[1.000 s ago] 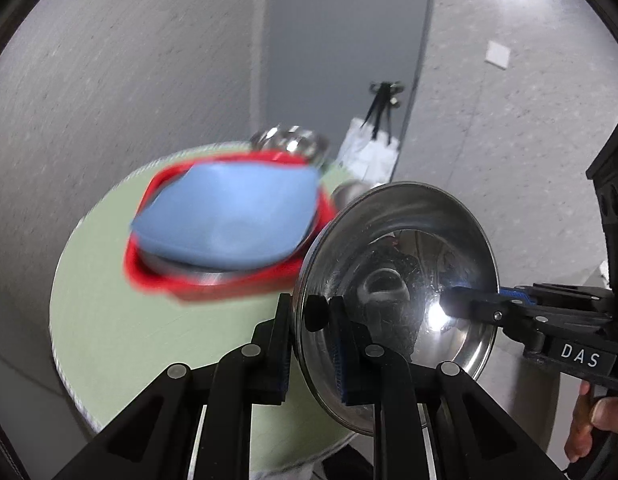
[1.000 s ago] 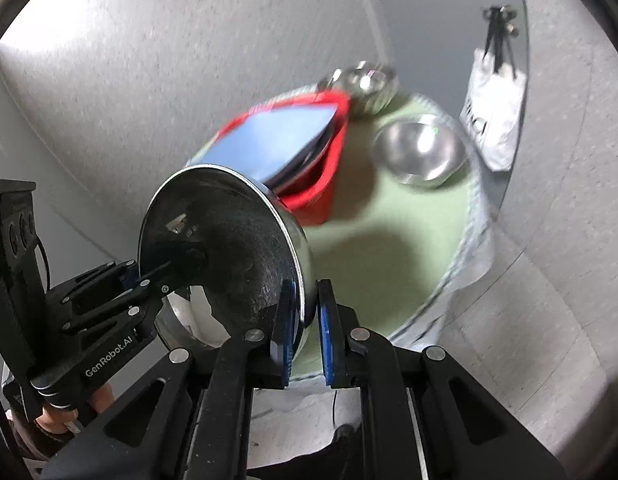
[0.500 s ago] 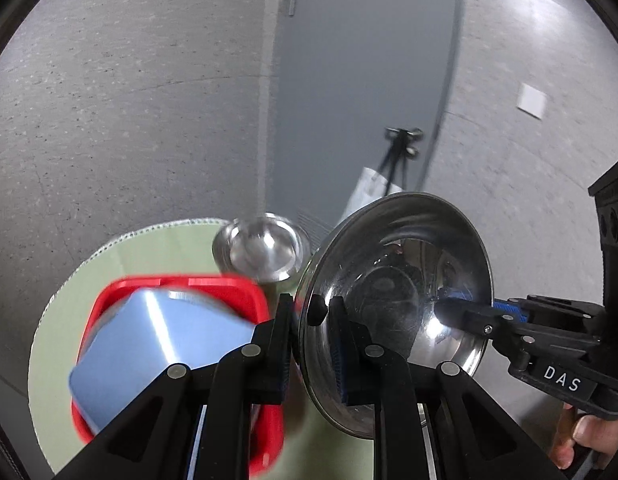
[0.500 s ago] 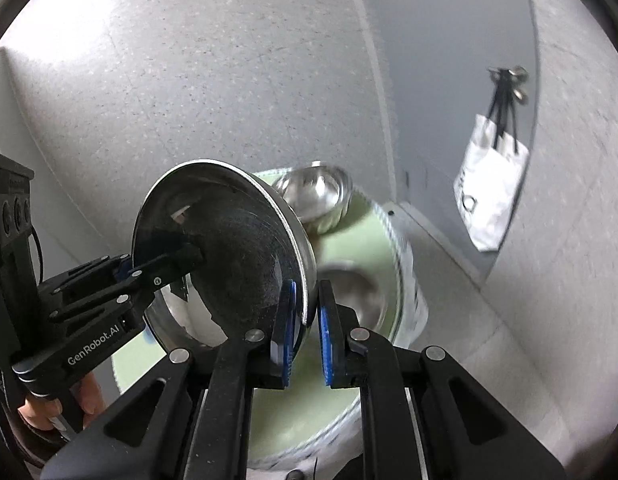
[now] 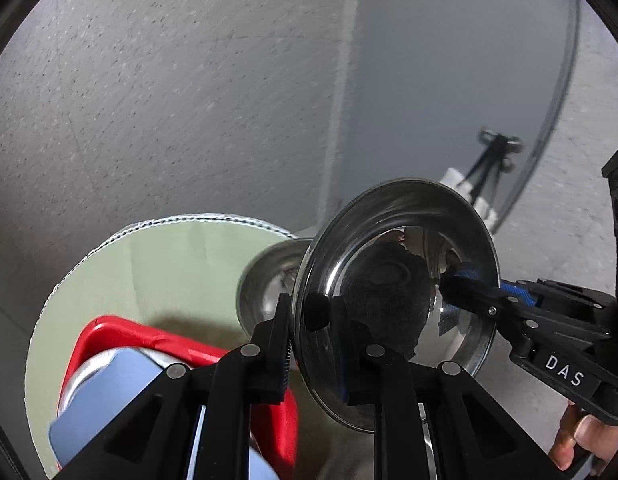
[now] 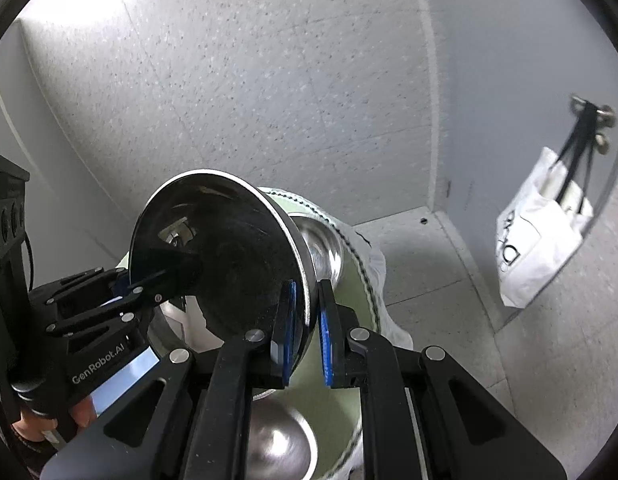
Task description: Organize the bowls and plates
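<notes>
Both grippers hold one steel bowl (image 5: 393, 300) by opposite rims, tilted on edge above the round green table (image 5: 169, 264). My left gripper (image 5: 313, 344) is shut on its near rim; my right gripper shows in the same view (image 5: 465, 284), shut on the far rim. In the right wrist view my right gripper (image 6: 307, 332) pinches the bowl (image 6: 221, 256), with the left gripper (image 6: 165, 264) on the other side. A red bin (image 5: 121, 336) holds a blue plate (image 5: 121, 392) over steel dishes. A second steel bowl (image 5: 269, 280) stands on the table behind the held one.
Another steel bowl (image 6: 277, 448) lies on the table under my right gripper, and one (image 6: 325, 248) behind the held bowl. A white tote bag (image 6: 537, 240) hangs on the grey door at the right. Speckled walls close in behind the table.
Both grippers have carried the held bowl up and toward the table's far side. The red bin has dropped to the lower left of the left view. Both grips are unchanged.
</notes>
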A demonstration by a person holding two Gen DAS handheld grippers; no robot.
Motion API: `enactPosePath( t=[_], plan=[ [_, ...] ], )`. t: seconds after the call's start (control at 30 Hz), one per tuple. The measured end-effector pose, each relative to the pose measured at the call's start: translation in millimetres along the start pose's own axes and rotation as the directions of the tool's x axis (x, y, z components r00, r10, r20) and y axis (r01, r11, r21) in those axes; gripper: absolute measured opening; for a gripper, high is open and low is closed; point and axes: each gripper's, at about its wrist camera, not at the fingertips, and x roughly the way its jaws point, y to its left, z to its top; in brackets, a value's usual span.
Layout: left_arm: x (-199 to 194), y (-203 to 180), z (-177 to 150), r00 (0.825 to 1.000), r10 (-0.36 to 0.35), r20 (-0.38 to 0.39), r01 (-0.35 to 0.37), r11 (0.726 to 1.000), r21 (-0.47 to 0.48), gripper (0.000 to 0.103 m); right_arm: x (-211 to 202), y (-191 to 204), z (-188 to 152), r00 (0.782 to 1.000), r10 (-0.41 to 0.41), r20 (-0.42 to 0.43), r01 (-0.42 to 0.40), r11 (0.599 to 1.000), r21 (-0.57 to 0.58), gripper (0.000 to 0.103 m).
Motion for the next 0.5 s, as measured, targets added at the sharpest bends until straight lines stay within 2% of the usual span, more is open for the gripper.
enactPosePath(
  t=[0.1, 0.27, 0.5],
  plan=[
    [35.3, -8.0, 21.4, 0.999, 0.039, -0.036, -0.039, 0.999, -0.013, 0.016, 22.8, -6.4, 11.0, 1.000, 0.013, -0.028, -0.013, 1.000, -0.001, 0.010],
    [100.8, -20.5, 58.5, 0.991, 0.060, -0.120, -0.065, 0.997, -0.043, 0.016, 60.0, -15.5, 21.7, 0.996, 0.021, -0.089, -0.021, 1.000, 0.001, 0.010],
    [165.0, -31.3, 80.5, 0.975, 0.102, -0.197, -0.113, 0.992, -0.049, 0.017, 88.9, -18.0, 24.0, 0.989, 0.010, -0.147, -0.013, 1.000, -0.018, 0.010]
  ],
)
